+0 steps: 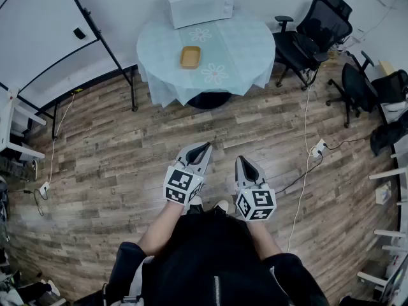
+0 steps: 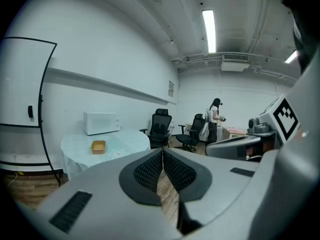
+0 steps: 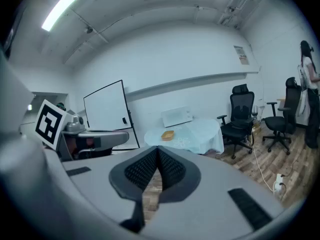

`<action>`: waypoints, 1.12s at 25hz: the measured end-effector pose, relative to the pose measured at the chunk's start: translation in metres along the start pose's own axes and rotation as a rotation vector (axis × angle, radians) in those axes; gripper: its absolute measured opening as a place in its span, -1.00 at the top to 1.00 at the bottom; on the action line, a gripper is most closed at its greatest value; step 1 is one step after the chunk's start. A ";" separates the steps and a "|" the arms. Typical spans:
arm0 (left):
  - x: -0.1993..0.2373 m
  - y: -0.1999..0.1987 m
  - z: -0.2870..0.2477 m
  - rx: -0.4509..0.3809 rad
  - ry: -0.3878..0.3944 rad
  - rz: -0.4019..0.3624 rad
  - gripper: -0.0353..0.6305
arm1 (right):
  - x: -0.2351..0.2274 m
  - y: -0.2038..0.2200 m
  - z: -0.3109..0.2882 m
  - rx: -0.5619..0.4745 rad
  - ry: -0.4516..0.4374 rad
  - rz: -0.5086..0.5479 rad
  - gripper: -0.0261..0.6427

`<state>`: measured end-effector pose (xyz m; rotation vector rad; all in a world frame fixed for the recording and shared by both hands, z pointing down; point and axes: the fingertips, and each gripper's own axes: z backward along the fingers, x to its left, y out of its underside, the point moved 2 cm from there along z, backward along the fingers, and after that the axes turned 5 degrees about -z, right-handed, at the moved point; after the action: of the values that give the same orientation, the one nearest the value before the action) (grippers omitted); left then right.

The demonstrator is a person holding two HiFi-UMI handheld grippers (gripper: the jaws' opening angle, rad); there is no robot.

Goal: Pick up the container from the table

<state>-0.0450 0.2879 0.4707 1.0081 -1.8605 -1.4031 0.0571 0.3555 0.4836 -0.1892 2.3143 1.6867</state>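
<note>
Shallow tan rectangular container [image 1: 190,57], round-cornered, on a round desk [image 1: 248,69] draped in pale floral cloth.
It lies well ahead of both tools, on the near side of a white boxy microwave [image 1: 198,6]. Left tool [image 1: 203,146] and right tool [image 1: 244,161]: grey shells, ribbed black pads [image 2: 148,173] pressed together, nothing between. Wood-plank floor [image 1: 127,145] beneath.

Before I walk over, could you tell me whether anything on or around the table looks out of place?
Nothing stands out. The container sits flat on the table in front of the microwave, and nothing is spilled. The only thing to note is the loose cables trailing across the floor.
</note>
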 end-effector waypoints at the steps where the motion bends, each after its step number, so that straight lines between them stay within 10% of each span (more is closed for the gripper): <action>1: 0.000 0.000 0.000 -0.001 -0.001 0.000 0.84 | 0.000 -0.001 0.001 -0.010 -0.003 -0.003 0.85; 28: 0.055 0.013 0.046 -0.013 0.000 0.003 0.84 | 0.042 0.017 -0.023 0.024 0.036 -0.057 0.85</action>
<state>-0.1148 0.2670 0.4717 0.9988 -1.8497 -1.4123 0.0089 0.3413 0.4939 -0.2803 2.3312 1.6406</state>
